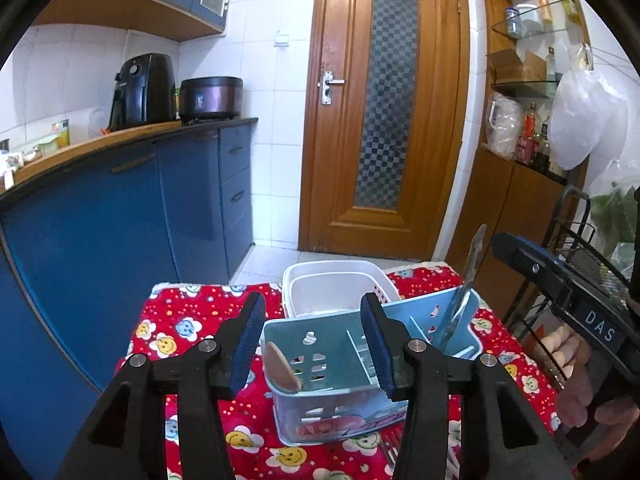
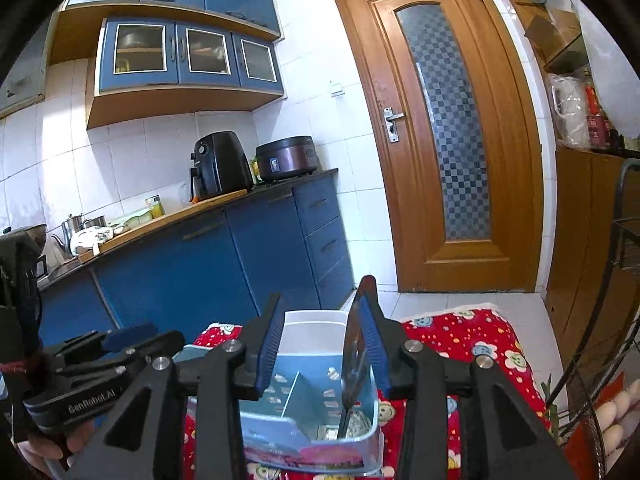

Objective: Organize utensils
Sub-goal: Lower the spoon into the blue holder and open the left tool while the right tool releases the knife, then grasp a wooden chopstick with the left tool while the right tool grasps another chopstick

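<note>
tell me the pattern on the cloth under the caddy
Red cloth printed with smiling flower faces and small dots; clearest in the left wrist view, beneath the blue caddy.

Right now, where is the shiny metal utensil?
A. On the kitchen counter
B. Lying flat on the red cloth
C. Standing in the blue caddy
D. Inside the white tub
C: the metal utensil stands tilted with its lower end down in the right end compartment of the blue caddy, and its handle pokes up above the rim.
</note>
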A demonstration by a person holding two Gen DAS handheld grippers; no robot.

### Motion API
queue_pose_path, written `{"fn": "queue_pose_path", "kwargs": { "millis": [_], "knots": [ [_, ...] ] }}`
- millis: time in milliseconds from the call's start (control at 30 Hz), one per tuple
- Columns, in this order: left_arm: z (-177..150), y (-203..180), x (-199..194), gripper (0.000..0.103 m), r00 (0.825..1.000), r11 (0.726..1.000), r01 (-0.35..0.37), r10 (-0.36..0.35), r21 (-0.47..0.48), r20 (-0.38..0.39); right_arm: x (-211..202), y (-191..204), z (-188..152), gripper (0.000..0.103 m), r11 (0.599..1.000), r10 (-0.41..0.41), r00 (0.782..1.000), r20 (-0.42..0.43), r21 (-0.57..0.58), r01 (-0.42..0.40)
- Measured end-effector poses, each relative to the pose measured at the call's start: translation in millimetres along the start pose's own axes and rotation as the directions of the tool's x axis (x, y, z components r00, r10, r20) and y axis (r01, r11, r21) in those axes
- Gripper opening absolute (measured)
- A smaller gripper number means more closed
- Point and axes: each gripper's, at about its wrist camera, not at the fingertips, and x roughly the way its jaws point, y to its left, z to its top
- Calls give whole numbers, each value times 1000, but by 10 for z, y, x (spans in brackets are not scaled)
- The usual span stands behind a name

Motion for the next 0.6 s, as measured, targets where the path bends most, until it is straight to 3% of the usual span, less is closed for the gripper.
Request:
{"fn": "queue_pose_path", "kwargs": {
  "millis": [233, 600],
  "knots": [
    [-31, 2, -224, 51, 1000, 1000, 24, -24, -11, 4, -245, 20, -47, 42, 1000, 7, 999, -36, 7, -6],
    [-273, -10, -450, 51, 997, 997, 57, -59, -43, -53, -547, 62, -320, 42, 1000, -18, 989, -146, 4, 19]
  ]
}}
